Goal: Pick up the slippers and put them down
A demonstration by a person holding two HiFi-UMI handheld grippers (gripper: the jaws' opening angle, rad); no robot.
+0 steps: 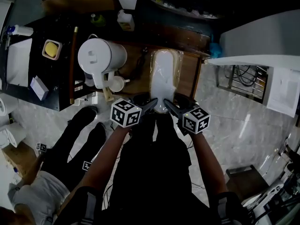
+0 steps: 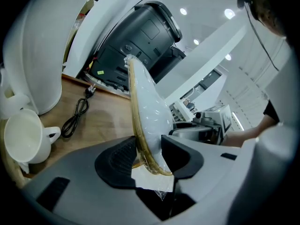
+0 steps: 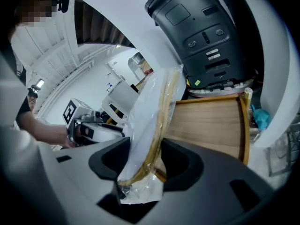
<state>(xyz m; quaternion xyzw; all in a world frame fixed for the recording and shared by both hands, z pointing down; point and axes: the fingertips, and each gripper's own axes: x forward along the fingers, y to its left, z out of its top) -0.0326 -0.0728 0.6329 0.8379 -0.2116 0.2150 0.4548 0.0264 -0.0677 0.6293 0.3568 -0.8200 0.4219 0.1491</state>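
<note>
A pair of white slippers (image 1: 164, 76) with tan soles, sealed in clear plastic, is held over the wooden table (image 1: 188, 74), its toe end pointing away from me. My left gripper (image 1: 150, 104) is shut on the left side of the pack's near end. My right gripper (image 1: 170, 106) is shut on the right side. In the left gripper view the slippers (image 2: 146, 111) stand on edge between the black pads of the left gripper (image 2: 149, 154). In the right gripper view the slippers (image 3: 149, 118) are pinched the same way by the right gripper (image 3: 144, 165).
A white jug (image 1: 100, 60) and a white cup (image 1: 117, 84) stand at the table's left, with a black cable (image 2: 75, 117) beside them. A black appliance (image 2: 138, 39) stands behind the table. A second person in black trousers (image 1: 77, 142) is at the lower left. White counter (image 1: 262, 41) at right.
</note>
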